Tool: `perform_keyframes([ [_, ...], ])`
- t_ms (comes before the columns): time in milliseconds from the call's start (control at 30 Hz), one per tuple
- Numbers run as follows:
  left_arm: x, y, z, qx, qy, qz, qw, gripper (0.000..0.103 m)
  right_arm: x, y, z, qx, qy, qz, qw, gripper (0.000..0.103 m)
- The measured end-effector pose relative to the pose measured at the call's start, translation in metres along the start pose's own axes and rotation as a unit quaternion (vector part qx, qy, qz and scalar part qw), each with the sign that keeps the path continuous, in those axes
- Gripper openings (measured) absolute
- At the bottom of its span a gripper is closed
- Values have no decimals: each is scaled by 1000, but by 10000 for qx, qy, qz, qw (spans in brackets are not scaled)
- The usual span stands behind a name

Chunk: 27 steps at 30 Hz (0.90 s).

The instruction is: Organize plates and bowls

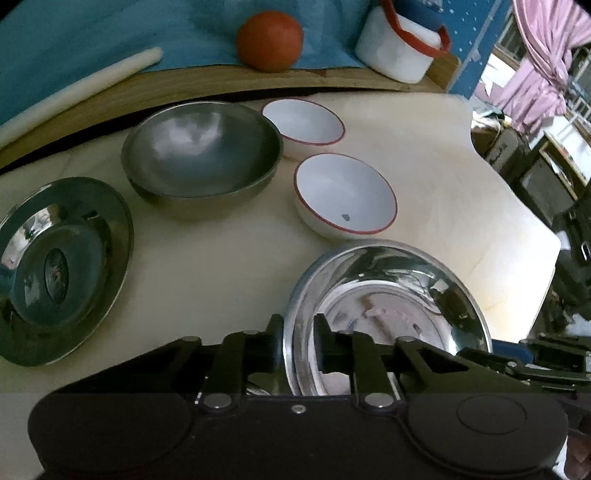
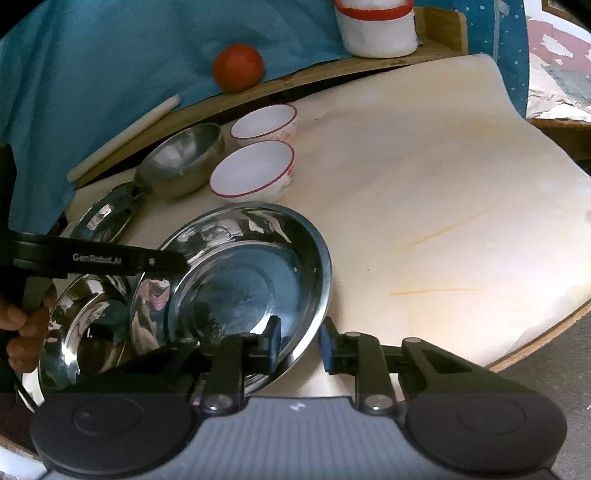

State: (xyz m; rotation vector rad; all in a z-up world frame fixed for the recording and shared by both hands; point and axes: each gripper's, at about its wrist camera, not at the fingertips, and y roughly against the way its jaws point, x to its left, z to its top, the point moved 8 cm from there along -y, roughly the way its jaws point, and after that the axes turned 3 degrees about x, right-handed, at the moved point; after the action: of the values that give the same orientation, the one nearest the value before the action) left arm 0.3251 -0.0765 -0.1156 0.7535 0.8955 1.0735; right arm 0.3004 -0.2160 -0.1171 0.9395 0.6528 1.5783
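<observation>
A shiny steel plate (image 1: pixel 388 306) (image 2: pixel 240 280) is tilted above the table, held from both sides. My left gripper (image 1: pixel 298 343) straddles its left rim, one finger inside and one outside. My right gripper (image 2: pixel 300 343) straddles its right rim the same way. A second steel plate (image 1: pixel 59 269) (image 2: pixel 99 218) lies at the left. A steel bowl (image 1: pixel 201 155) (image 2: pixel 181 162) and two white red-rimmed bowls, the near one (image 1: pixel 345 195) (image 2: pixel 253 171) and the far one (image 1: pixel 303 123) (image 2: pixel 264 123), stand behind. Another steel plate (image 2: pixel 85 325) shows under the held one.
A cream table top (image 2: pixel 424 221) spreads to the right. Behind it a wooden board (image 1: pixel 184 83) carries a red tomato (image 1: pixel 269 35) (image 2: pixel 238 68), a white rolling pin (image 1: pixel 74 94) and a white red-banded container (image 1: pixel 399 44) (image 2: pixel 376 27). Teal cloth hangs behind.
</observation>
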Motion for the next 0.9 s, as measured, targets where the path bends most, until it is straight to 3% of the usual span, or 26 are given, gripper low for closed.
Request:
perform_keyframes([
  [233, -4, 8, 2, -96, 433, -184, 9988, 10, -13, 11, 3, -52, -221, -47, 9997, 18],
  [467, -3, 37, 7, -500, 670, -144, 9964, 10, -13, 24, 13, -201, -40, 10, 9998, 17],
  [700, 25, 74, -6, -798, 1142, 186, 9901, 11, 15, 25, 30, -263, 518, 325, 9978, 17],
  [900, 64, 109, -34, -1020, 1745, 651, 9772, 11, 62, 17, 39, -196, 1278, 769, 9886, 17],
])
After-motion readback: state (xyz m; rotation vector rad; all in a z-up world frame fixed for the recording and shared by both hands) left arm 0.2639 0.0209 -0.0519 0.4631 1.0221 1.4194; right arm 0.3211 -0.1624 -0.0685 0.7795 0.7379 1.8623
